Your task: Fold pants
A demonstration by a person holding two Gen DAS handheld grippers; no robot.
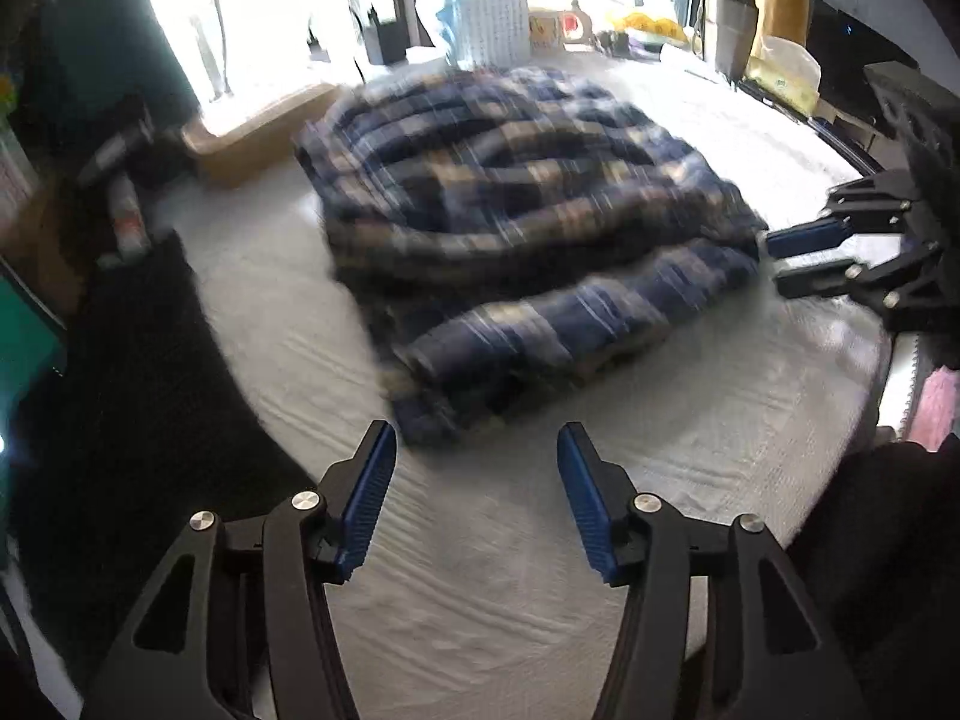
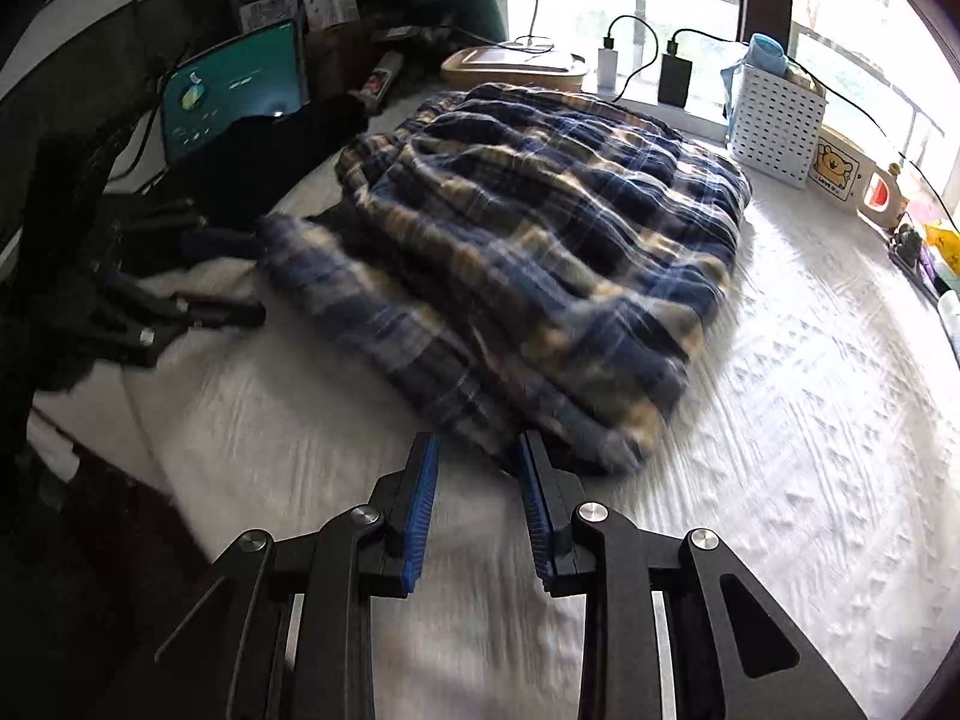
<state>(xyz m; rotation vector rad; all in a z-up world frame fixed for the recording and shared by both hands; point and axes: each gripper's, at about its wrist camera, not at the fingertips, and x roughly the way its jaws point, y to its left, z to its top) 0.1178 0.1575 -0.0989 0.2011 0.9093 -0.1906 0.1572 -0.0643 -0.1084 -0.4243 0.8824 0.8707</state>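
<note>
Your left gripper (image 1: 477, 441) sits nearest the lens in its own view, jaws spread wide over bare white bedcover (image 1: 480, 570). Nothing lies between the blue pads (image 1: 369, 498); the near hem of the plaid pants (image 1: 528, 228) sits just beyond the fingertips, not touching them. Released.

Your right gripper (image 2: 477, 450) has its jaws narrower, a gap showing between the pads. The tips reach the near edge of the pants (image 2: 528, 252); the right-hand pad looks to overlap the cloth edge, but blur keeps you from telling whether it touches. No fabric shows in the gap, so read it as not gripping.

The pants lie in a folded, rumpled bundle in the middle of the bedcover, blue, navy and tan check, with a rolled fold along the near side. From the left view your right gripper (image 1: 798, 258) comes in just beside the right edge of the pants.

Beyond the pants: a white perforated basket (image 2: 774, 126) at the far right corner, a tan lidded box (image 2: 516, 66) behind the far edge, a lit teal screen (image 2: 234, 90) off the far left side.
</note>
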